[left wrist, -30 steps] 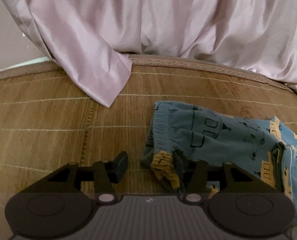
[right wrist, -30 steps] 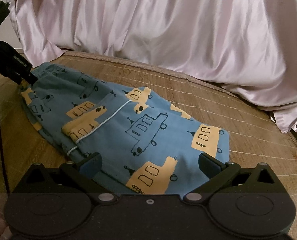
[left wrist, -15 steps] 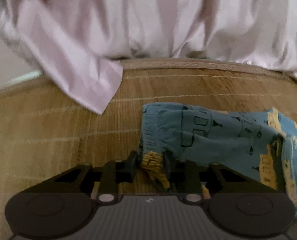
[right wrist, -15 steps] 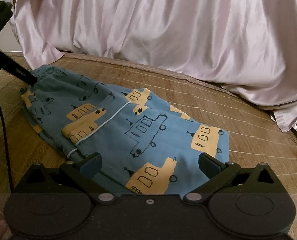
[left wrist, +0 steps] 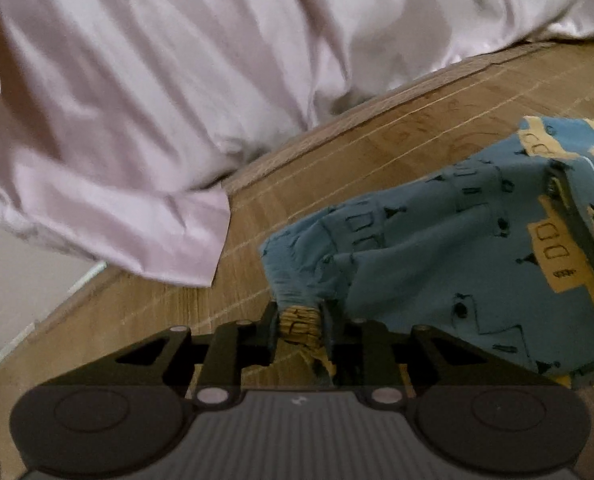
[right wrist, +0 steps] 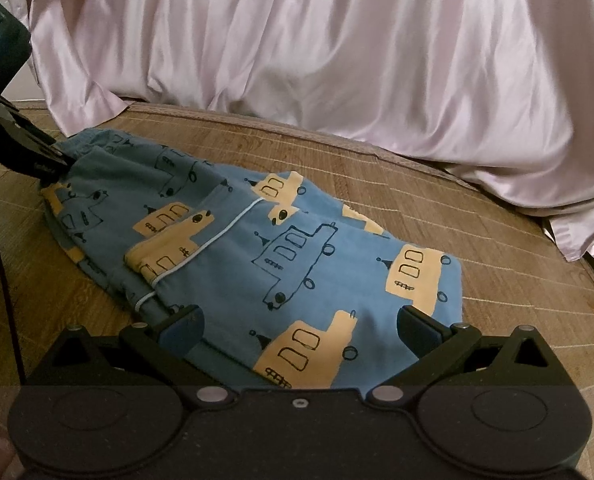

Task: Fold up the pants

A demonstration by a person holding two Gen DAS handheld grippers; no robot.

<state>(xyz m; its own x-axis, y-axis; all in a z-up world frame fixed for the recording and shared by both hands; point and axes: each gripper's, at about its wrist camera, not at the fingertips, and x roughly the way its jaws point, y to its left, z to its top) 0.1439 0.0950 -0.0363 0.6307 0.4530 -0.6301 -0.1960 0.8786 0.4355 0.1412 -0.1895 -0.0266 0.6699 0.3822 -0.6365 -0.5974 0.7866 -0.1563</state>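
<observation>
Bordering blue pants, pink satin sheet, bamboo mat

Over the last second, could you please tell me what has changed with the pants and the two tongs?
The left tongs closed onto the bunched waistband corner of the pants, then rolled, tilting that view; their jaws are easing open slightly with cloth still pinched between them. The right tongs stayed open and still over the other end, and the pants stayed flat on the mat.

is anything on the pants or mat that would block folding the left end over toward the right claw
Nothing visible. The left claw pinches the pants at their far-left end, its jaws easing open a little; the pants' top is bare, and the right claw hovers open over the near end.
</observation>
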